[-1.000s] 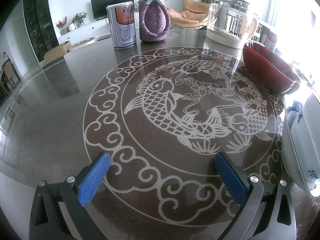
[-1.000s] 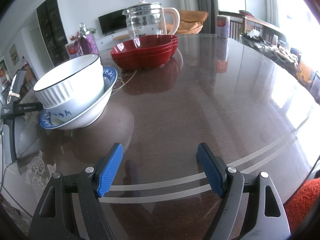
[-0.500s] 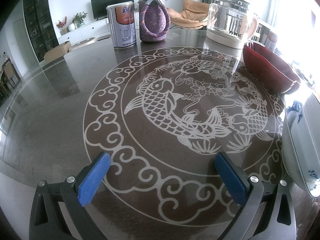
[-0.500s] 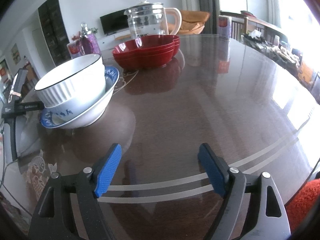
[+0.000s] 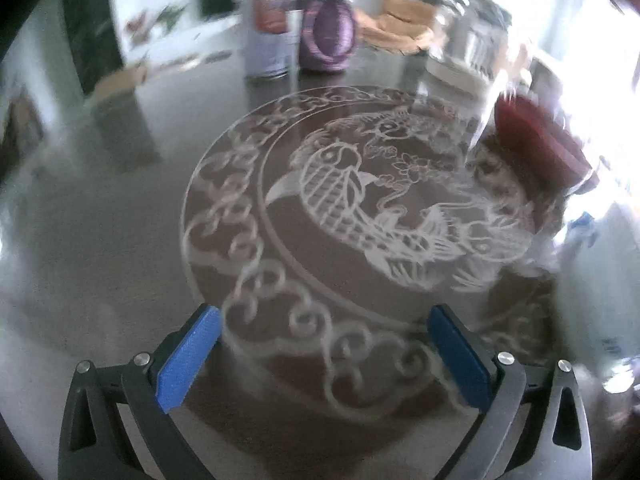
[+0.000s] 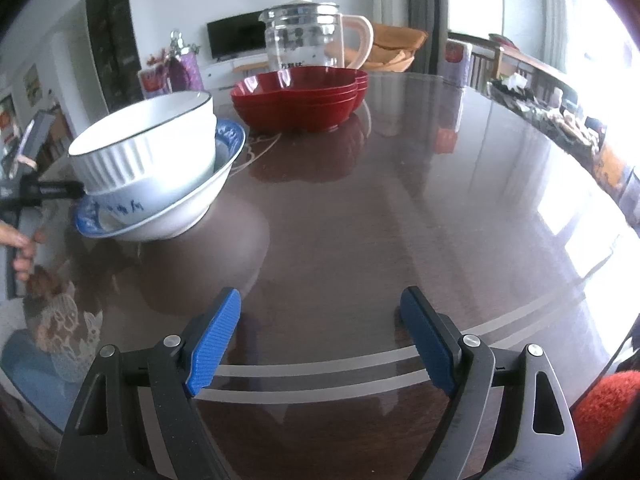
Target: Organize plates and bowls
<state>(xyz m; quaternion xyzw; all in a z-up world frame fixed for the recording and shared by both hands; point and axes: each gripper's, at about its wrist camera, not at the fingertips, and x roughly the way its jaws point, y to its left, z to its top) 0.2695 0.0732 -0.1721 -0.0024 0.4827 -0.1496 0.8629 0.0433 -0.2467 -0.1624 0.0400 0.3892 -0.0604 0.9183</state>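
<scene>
The right gripper [image 6: 320,334] is hovering with jaws spread and empty over the table [image 6: 420,208], while the white ribbed bowl [image 6: 148,140], nested in the blue-patterned bowl [image 6: 180,208], is sitting ahead and leftward, nearer the left hand [image 6: 24,252].

White ribbed bowl [image 6: 148,140] with a black rim; blue-patterned white bowl [image 6: 176,212]; red plates [image 6: 300,100]; dark brown tabletop [image 6: 400,220] with a pale fish-and-scroll design [image 5: 360,216]; purple jar [image 5: 328,36].
</scene>
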